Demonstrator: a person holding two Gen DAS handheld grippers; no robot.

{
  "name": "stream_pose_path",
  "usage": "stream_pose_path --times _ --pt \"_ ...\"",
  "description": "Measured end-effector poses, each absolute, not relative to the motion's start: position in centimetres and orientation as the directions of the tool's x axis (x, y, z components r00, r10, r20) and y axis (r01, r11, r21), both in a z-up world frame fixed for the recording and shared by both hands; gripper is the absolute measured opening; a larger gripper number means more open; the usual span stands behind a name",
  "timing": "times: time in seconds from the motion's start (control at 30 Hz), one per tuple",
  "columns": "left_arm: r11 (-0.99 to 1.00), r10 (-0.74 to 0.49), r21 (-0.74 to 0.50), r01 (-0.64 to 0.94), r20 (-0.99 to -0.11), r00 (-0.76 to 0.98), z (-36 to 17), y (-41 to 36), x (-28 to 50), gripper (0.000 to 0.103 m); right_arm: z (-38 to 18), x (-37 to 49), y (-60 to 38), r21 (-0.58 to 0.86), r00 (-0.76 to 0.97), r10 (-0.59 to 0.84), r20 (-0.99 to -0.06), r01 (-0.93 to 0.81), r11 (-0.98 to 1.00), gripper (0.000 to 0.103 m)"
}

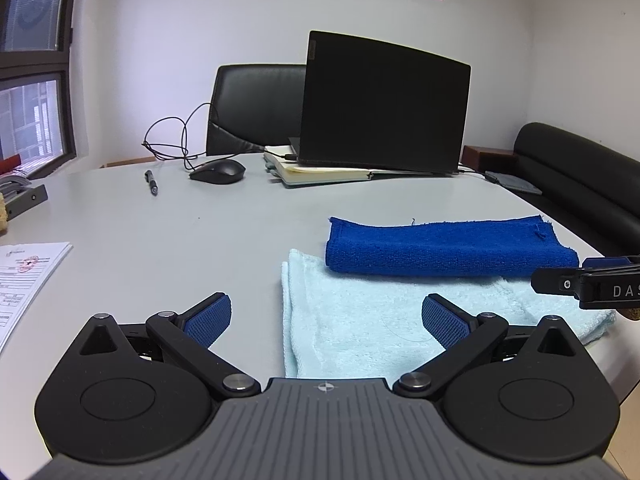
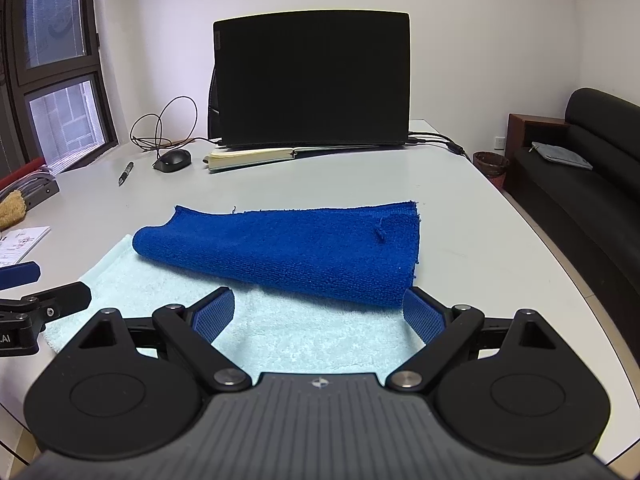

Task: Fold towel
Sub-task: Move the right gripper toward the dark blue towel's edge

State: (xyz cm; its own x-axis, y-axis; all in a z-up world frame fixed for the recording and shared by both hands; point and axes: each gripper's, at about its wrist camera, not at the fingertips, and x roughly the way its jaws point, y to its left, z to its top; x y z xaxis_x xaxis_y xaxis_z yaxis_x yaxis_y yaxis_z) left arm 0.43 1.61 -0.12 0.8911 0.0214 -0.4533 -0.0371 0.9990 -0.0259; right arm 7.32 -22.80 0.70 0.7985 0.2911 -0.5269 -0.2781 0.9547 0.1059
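Observation:
A dark blue towel (image 1: pixel 448 246) lies folded in half on the far part of a light blue towel (image 1: pixel 360 320), which lies flat on the grey table (image 1: pixel 160 248). My left gripper (image 1: pixel 326 316) is open and empty, just above the light towel's near left corner. My right gripper (image 2: pixel 318 312) is open and empty, over the light blue towel (image 2: pixel 300 336) at the near edge of the dark blue towel (image 2: pixel 288 248). Each gripper shows in the other's view: the right at the right edge (image 1: pixel 592 284), the left at the left edge (image 2: pixel 36 304).
A black laptop (image 2: pixel 312 80) stands on a notebook (image 2: pixel 252 156) at the back of the table (image 2: pixel 460 220). A mouse (image 2: pixel 173 160) with its cable and a pen (image 2: pixel 126 172) lie back left. Papers (image 1: pixel 24 276) lie at the left. A black sofa (image 2: pixel 592 168) is off the right edge.

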Motion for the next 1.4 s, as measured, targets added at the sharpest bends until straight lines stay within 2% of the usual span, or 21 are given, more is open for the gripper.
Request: stream_pose_path --times 1.2,1.4 --pt "0.999 0.034 -0.004 -0.041 -0.481 0.876 -0.8 3.2 2.3 0.103 0.6 9.7 -19.2 0.052 0.780 0.291 -0.554 -0.316 0.947 0.093" --pt "1.000 0.024 -0.005 -0.030 -0.481 0.876 -0.8 3.4 2.4 0.103 1.1 9.6 -18.9 0.028 0.806 0.263 -0.530 -0.293 0.956 0.093"
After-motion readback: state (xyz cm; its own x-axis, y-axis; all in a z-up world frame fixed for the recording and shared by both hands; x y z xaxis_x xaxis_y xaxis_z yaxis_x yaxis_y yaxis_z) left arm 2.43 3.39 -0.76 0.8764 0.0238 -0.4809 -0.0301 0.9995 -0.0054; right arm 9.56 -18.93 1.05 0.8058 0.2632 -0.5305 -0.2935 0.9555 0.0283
